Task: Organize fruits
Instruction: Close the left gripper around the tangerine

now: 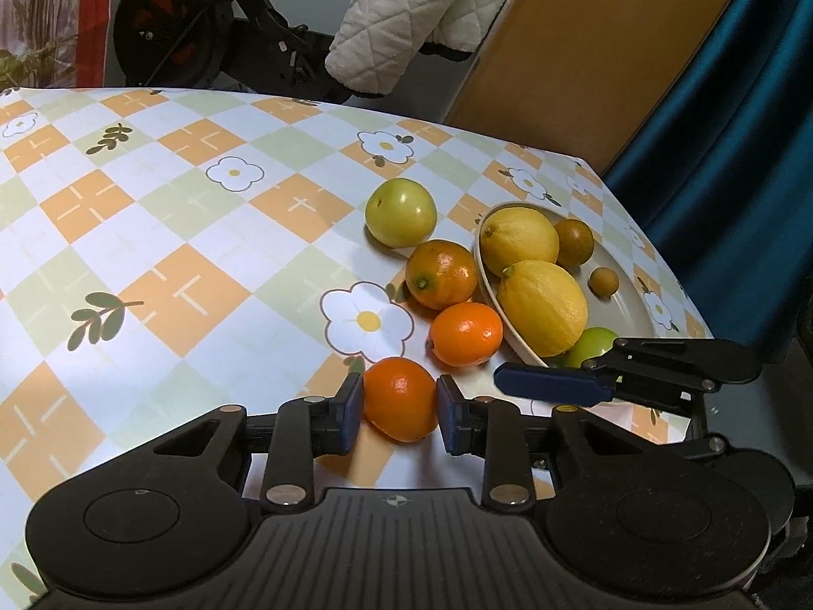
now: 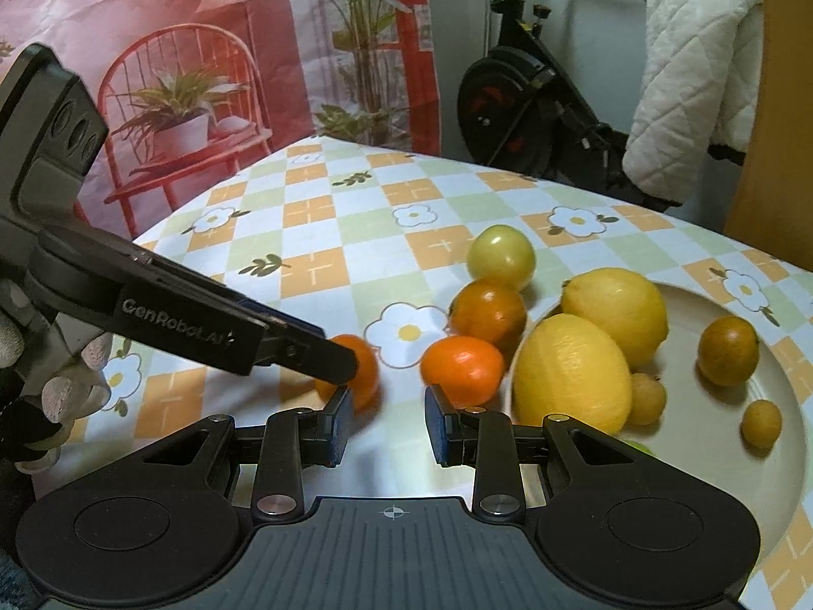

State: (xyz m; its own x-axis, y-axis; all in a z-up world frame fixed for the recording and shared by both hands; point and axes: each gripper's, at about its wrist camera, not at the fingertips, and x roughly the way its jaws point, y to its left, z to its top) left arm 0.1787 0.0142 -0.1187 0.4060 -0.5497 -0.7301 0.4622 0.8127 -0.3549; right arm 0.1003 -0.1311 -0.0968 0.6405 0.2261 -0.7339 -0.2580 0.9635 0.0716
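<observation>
At the bottom centre of the left wrist view, the left hand-held gripper (image 1: 400, 402) is clamped on a small, glossy, round orange citrus fruit (image 1: 400, 399), its blue pads pressed to both sides; the fruit rests on the bench (image 1: 152, 254). At the bottom centre of the right wrist view, the right hand-held gripper (image 2: 387, 424) has its jaws drawn close together with nothing between them.

Just above the gripped fruit lies a second bright orange citrus fruit (image 1: 466, 334), then a darker, mottled orange one (image 1: 441, 274), both just beside the rim of a shallow beige plate (image 1: 630, 300) at centre right. Further up sits a round yellow-green fruit (image 1: 401, 212). On the plate are two large, dimpled yellow lemons (image 1: 542, 306), a brownish-orange round fruit (image 1: 574, 242), a small tan fruit (image 1: 603, 281) and a green one (image 1: 592, 345), partly hidden behind the right gripper's finger, which crosses the plate's near edge.

The bench wears a glossy checked cloth of orange, pale green and white squares with white flowers. Beyond it, at the top, stand a black exercise bike (image 1: 167, 30), a white quilted cloth (image 1: 406, 15) draped over it, a tan wooden panel (image 1: 584, 61) and a dark teal curtain (image 1: 737, 127).
</observation>
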